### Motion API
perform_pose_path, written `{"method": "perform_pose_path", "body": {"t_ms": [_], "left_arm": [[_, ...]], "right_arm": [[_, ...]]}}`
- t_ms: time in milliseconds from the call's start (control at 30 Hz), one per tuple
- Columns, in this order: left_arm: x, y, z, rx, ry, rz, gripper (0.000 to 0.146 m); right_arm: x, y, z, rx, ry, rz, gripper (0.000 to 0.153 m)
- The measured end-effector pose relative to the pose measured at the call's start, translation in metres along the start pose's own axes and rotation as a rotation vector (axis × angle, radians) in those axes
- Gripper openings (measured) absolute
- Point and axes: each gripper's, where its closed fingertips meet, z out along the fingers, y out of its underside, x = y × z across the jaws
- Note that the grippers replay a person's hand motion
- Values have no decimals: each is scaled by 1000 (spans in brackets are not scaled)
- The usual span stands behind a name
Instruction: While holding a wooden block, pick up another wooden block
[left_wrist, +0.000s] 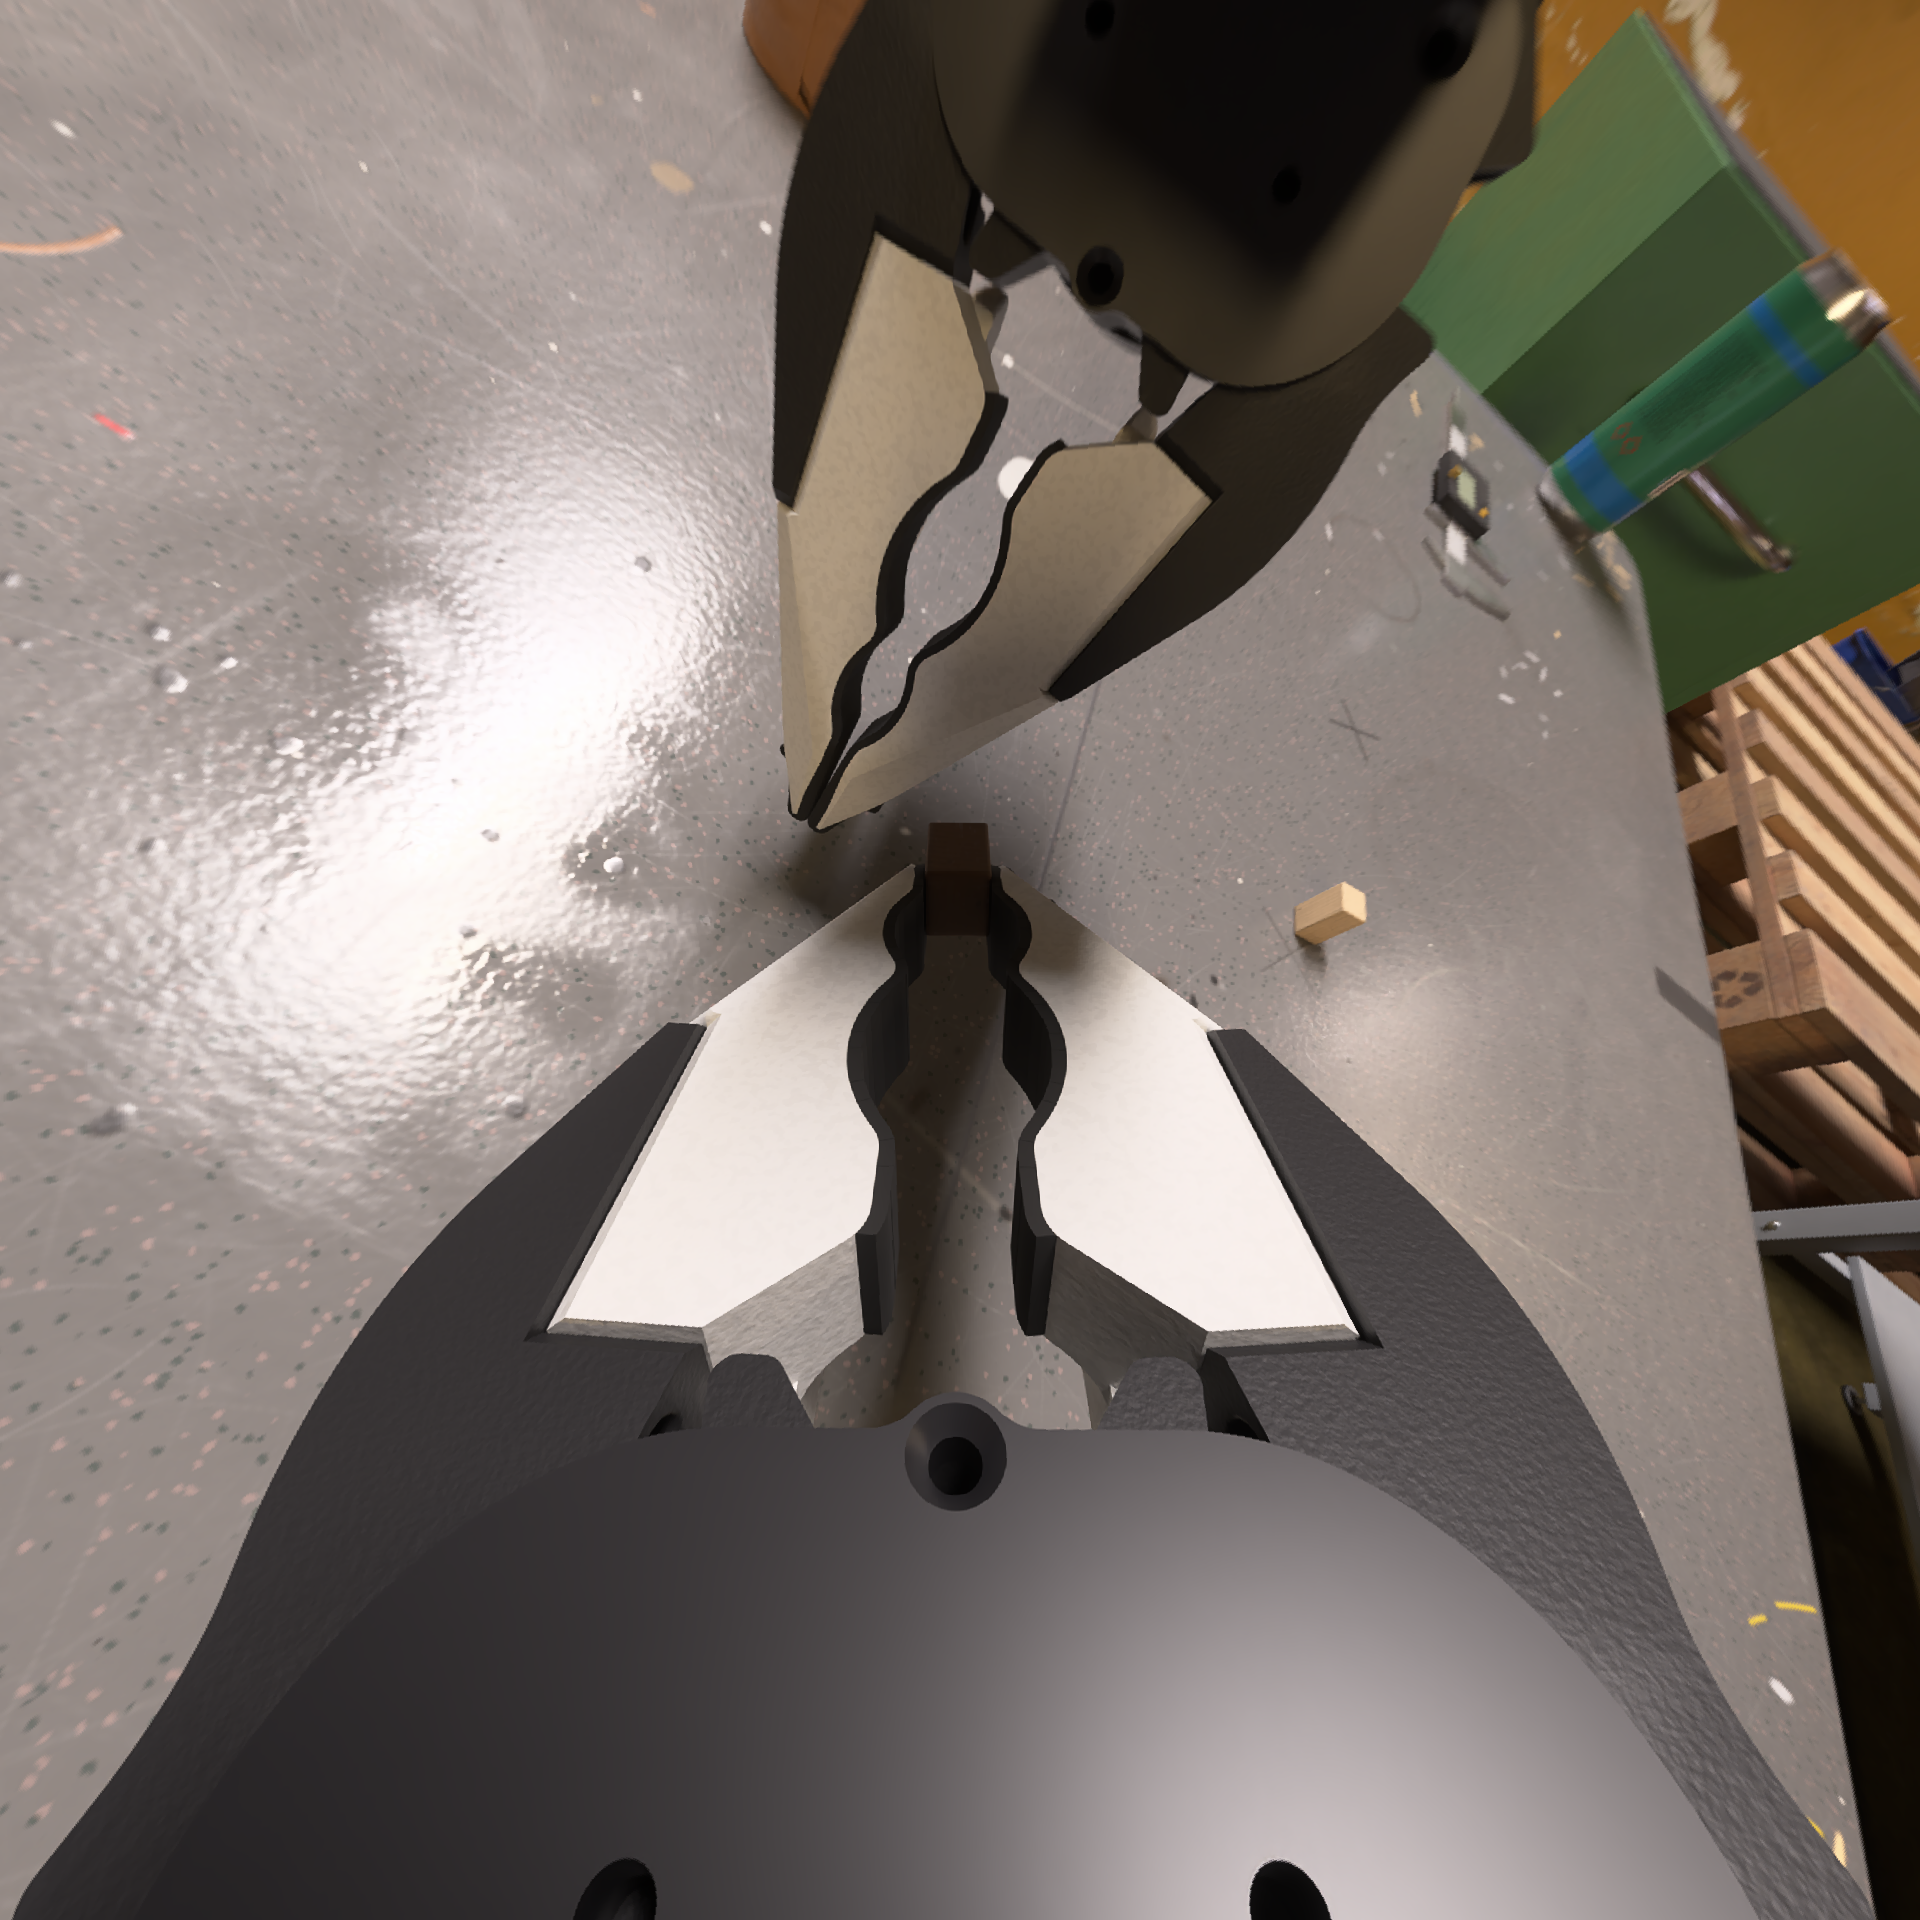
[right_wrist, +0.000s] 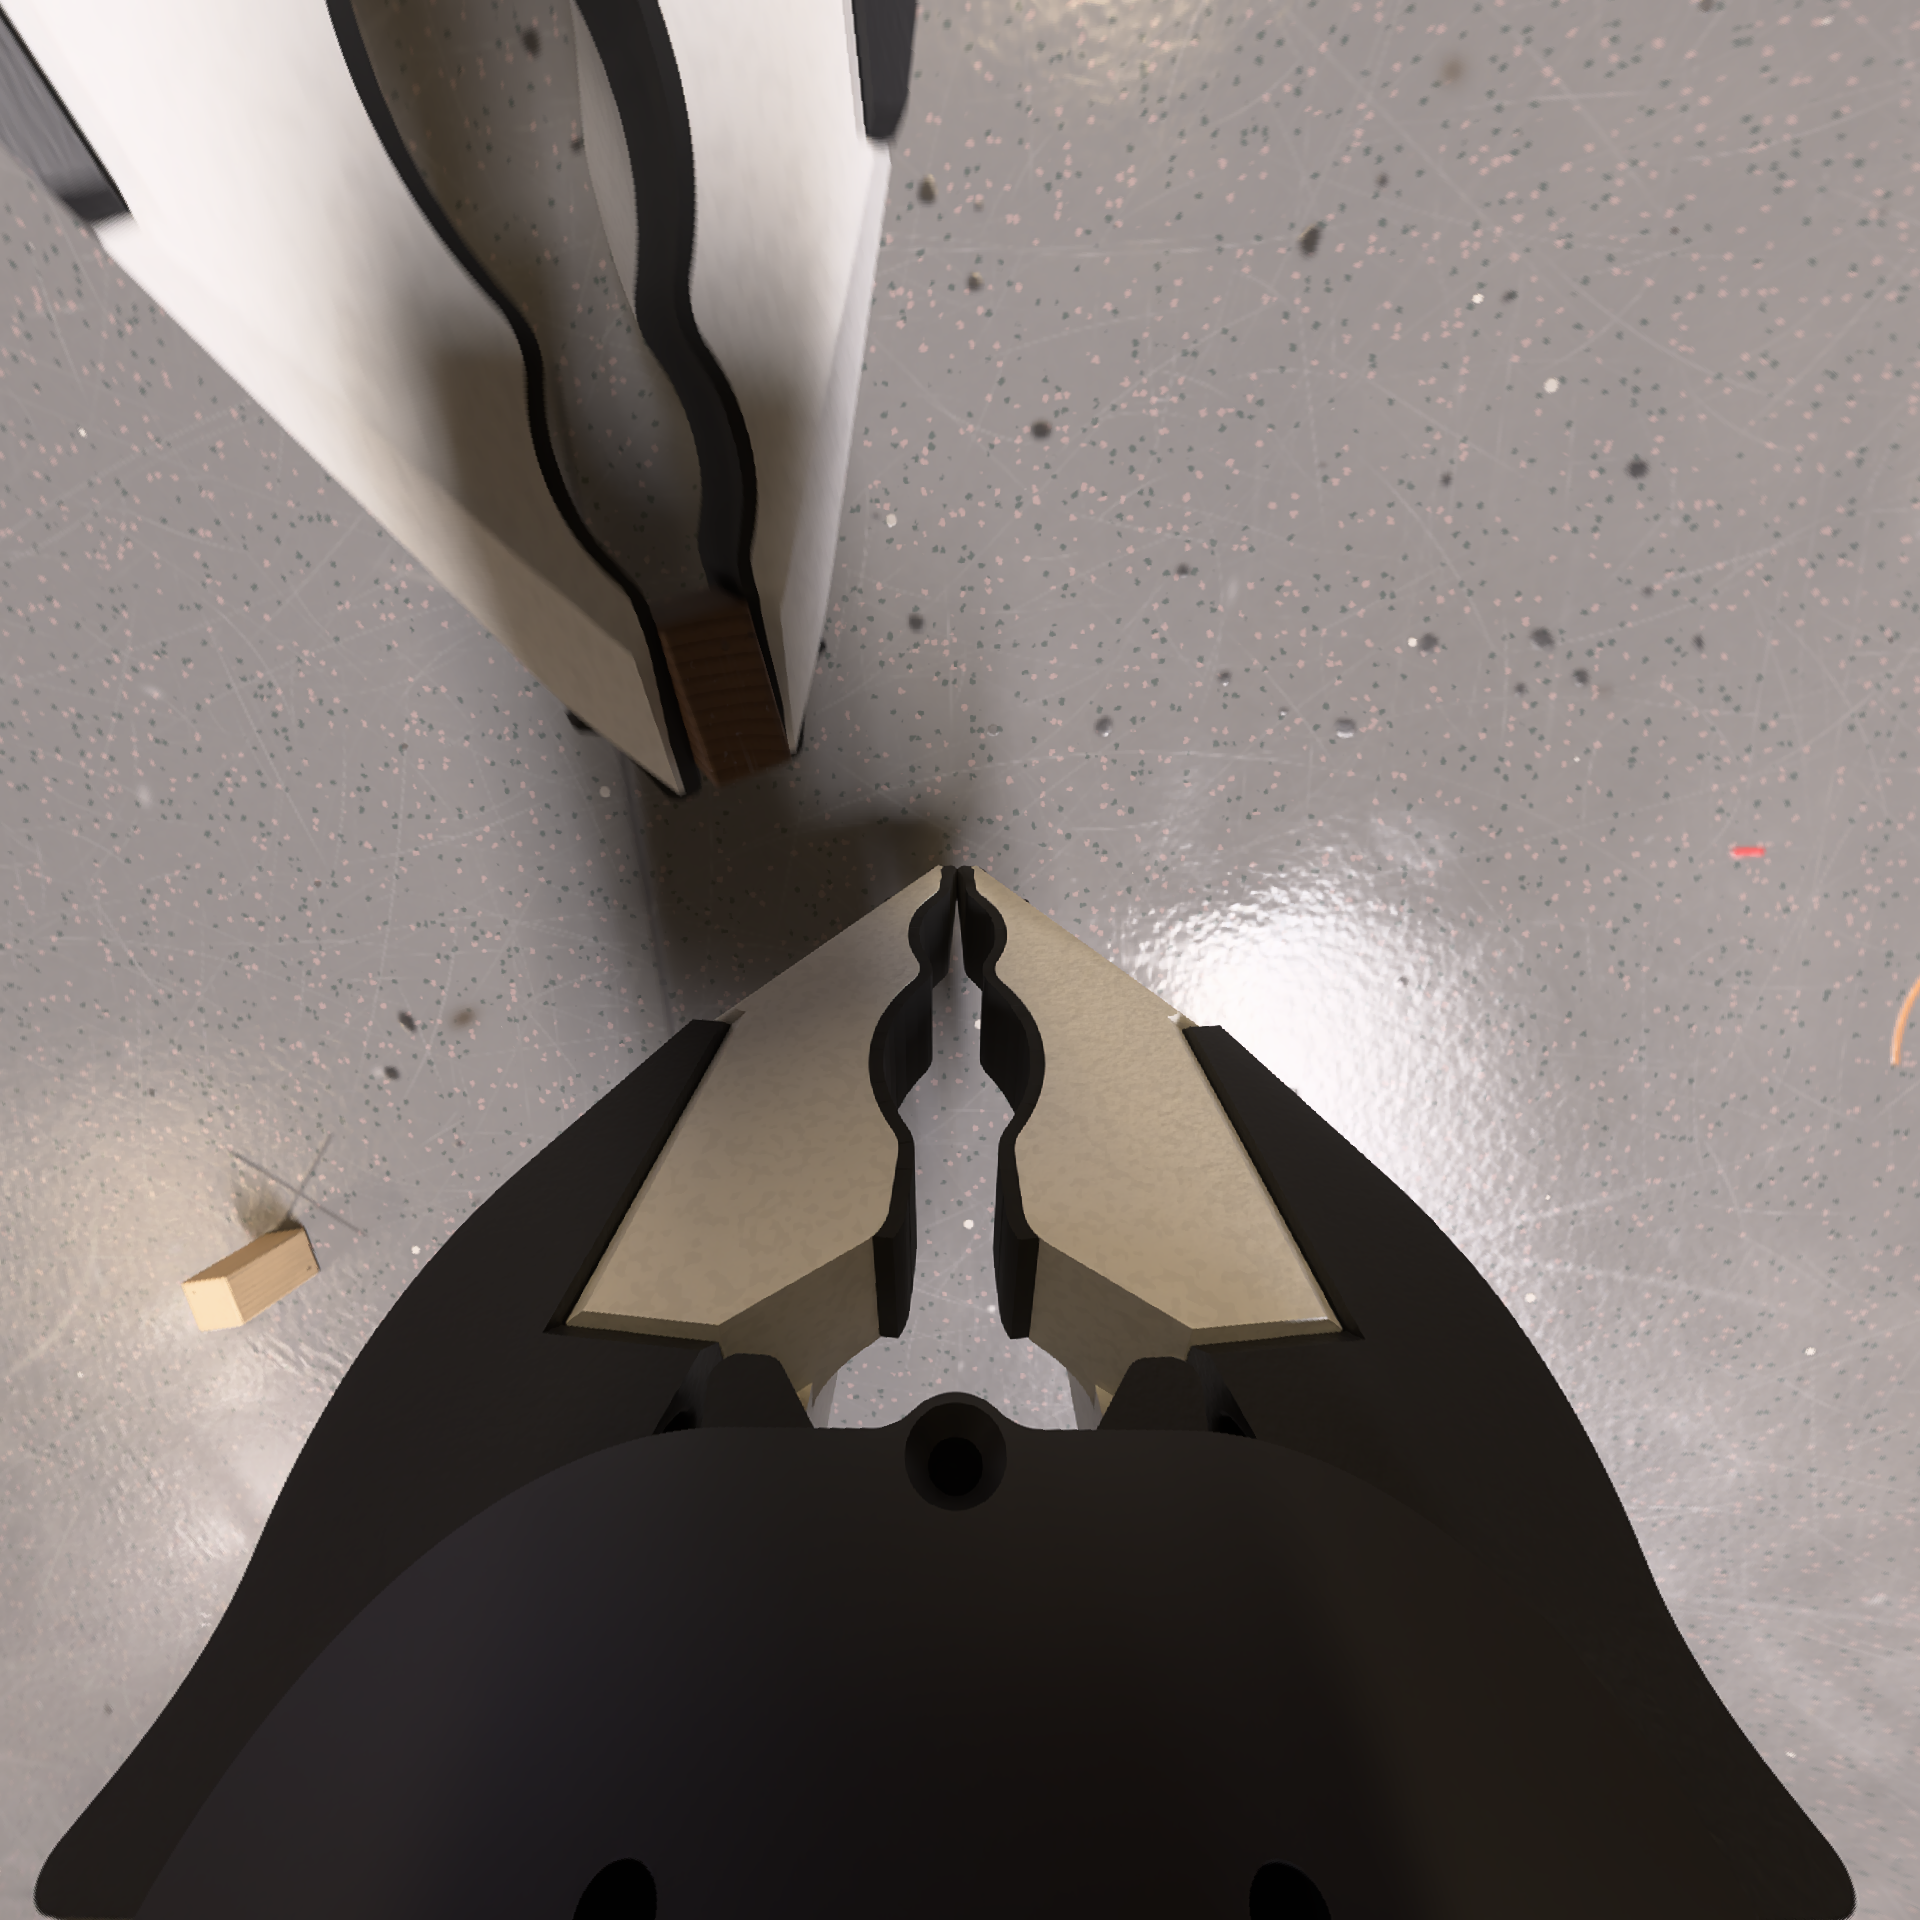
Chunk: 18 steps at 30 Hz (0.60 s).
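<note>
Two blocks show. Left tongs (left_wrist: 957, 894) grip the dark block (left_wrist: 957, 883) at their tips. Right tongs (right_wrist: 956, 878) are closed, empty. Pale block (right_wrist: 251, 1278) lies on the bench (right_wrist: 1351, 520) at 8 o'clock: likely light, rigid; grasp its long flat sides.

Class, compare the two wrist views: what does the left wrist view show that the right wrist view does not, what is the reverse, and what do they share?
Only the left wrist view shows the green box, the green-and-blue cylinder lying against it, the wooden crate and the table edge. Only the right wrist view shows the dark block's grained face close up. Both show the left gripper shut on the dark block, the right gripper shut and empty, the light block lying loose, and the grey table.
</note>
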Motion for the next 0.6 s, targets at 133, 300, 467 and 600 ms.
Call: {"method": "perform_pose_path", "body": {"t_ms": [133,300,467,600], "left_arm": [[-6,-4,-14,33,-5,-9,10],[-7,-2,-13,34,6,-8,10],[-2,-4,-10,46,29,20,10],[1,-6,-8,69,47,55,10]], "right_arm": [[2,-3,-10,94,-5,50,0],[5,-11,-35,265,23,75,0],[-23,-6,-70,479,-43,-3,0],[-76,35,-72,438,-178,-87,8]]}}
